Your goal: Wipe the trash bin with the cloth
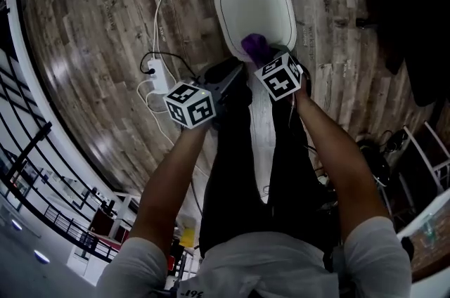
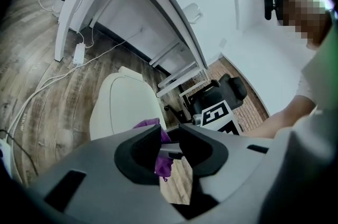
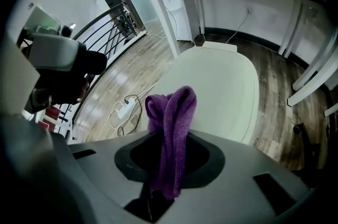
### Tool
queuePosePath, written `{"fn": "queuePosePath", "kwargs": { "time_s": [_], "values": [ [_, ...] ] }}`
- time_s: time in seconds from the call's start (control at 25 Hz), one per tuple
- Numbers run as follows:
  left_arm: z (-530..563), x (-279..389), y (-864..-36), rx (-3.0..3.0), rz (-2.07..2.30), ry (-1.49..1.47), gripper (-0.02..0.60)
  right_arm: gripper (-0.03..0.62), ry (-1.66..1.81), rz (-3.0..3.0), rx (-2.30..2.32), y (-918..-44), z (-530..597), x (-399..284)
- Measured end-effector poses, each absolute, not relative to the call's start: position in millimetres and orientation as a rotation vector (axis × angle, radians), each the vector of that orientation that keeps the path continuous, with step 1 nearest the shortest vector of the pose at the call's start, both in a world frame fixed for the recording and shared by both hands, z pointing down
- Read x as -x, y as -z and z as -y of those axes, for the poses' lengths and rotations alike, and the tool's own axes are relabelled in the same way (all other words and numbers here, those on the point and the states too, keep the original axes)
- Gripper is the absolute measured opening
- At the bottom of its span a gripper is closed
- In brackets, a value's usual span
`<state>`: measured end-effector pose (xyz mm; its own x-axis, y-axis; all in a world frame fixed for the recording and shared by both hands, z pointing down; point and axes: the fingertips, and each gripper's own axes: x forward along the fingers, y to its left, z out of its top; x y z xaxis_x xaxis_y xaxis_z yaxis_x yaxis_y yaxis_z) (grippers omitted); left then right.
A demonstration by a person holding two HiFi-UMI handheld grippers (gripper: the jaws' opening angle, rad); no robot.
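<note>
The right gripper is clenching the purple cloth just above the near edge of the white bin, while the left gripper is hovering at its left, jaws slightly apart and grasping nothing. Only 1 folded tuft is sticking out, so pressing down is likely risking jaws scraping the lid or the cloth slipping free.

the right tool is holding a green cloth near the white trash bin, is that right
Not quite. The cloth is purple, not green, as the right gripper view shows plainly. The rest stands: the right tool is holding it near the white trash bin.
</note>
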<state>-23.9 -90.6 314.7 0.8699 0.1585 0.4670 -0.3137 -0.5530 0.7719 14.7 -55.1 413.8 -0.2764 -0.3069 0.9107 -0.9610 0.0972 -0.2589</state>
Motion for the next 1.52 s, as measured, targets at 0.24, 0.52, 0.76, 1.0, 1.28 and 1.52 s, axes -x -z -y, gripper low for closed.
{"fn": "queuePosePath", "kwargs": {
  "time_s": [0.24,0.52,0.76,1.0,1.28,1.52],
  "values": [
    [60.4,-14.4,-316.0,-2.064,0.170,-0.559,0.107,0.090,-1.149,1.706,-1.250,-414.8,31.1,-66.5],
    [41.8,-39.1,-318.1,-2.059,0.214,-0.543,0.107,0.089,-1.093,1.715,-1.233,-417.0,17.5,-104.8],
    [26.8,-44.0,-317.7,-2.055,0.179,-0.590,0.107,0.089,-1.087,1.674,-1.240,-426.3,7.6,-129.3],
    [26.6,-50.4,-321.5,-2.056,0.173,-0.589,0.107,0.089,-1.051,1.530,-1.264,-443.7,-2.6,-186.8],
    [33.2,-51.5,-324.7,-2.051,0.181,-0.584,0.107,0.089,-0.915,1.482,-1.299,-436.7,42.9,-244.9],
    [44.1,-49.9,-324.5,-2.052,0.199,-0.580,0.107,0.089,-0.786,1.524,-1.299,-423.8,111.0,-254.5]
  ]
}}
